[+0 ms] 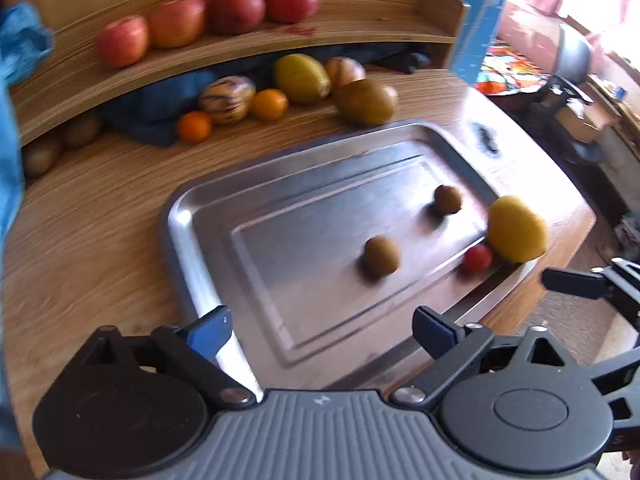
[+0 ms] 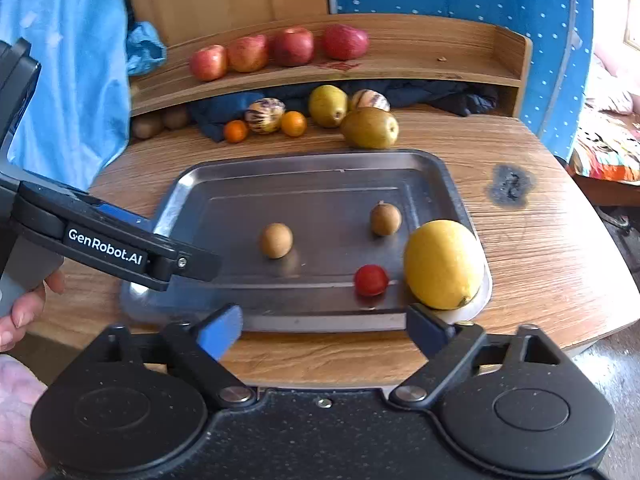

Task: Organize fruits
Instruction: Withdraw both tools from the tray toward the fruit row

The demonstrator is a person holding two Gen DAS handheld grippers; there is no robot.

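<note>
The right gripper [image 2: 322, 330] sat nearest the lens, jaws spread wide and gripping nothing, hanging over the near edge of the desk [image 2: 532, 240]. Just ahead lay the metal tray [image 2: 320, 168]. On it, a big lemon [image 2: 442, 264] rested at four o'clock against the rim, with a small red tomato [image 2: 371, 280] just beside it at its nine o'clock. Two small brown fruits stood apart on the tray floor, one [image 2: 276, 240] near the middle, the other [image 2: 385, 219] at two o'clock. The left gripper [image 1: 322, 330] came in from nine o'clock over the tray's near-left corner, jaws also wide open and empty, a hand [image 2: 24, 312] below it. Beyond the tray, at twelve o'clock, two pears [image 2: 370, 128], two oranges [image 2: 294, 123] and two striped melons [image 2: 265, 115] clustered on the desk. Four red apples [image 2: 294, 46] lined the shelf [image 2: 440, 64] above them.
</note>
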